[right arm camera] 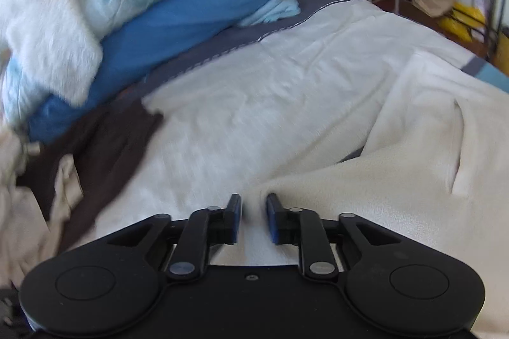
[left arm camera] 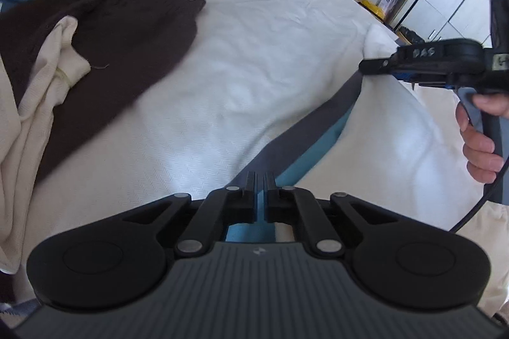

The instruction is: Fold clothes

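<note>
The white garment (right arm camera: 413,148) is lying on the bed (left arm camera: 222,68). Only the left view is showing a hand (left arm camera: 480,141) gripping the right claw (left arm camera: 366,67); its own view is showing it (right arm camera: 253,213) released. The left claw (left arm camera: 261,192) is sitting clenched, seemingly empty. Dark brown clothes (left arm camera: 121,46) are lying near blue bedding (right arm camera: 178,24).

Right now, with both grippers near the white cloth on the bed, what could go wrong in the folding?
1. The right gripper is open, its pads apart around the cream-white cloth, so the lifted edge may drop.
2. The left gripper looks shut on the cloth's near edge; pulling one side alone may skew the fold.
3. The brown garment lies close and could get dragged along.
</note>
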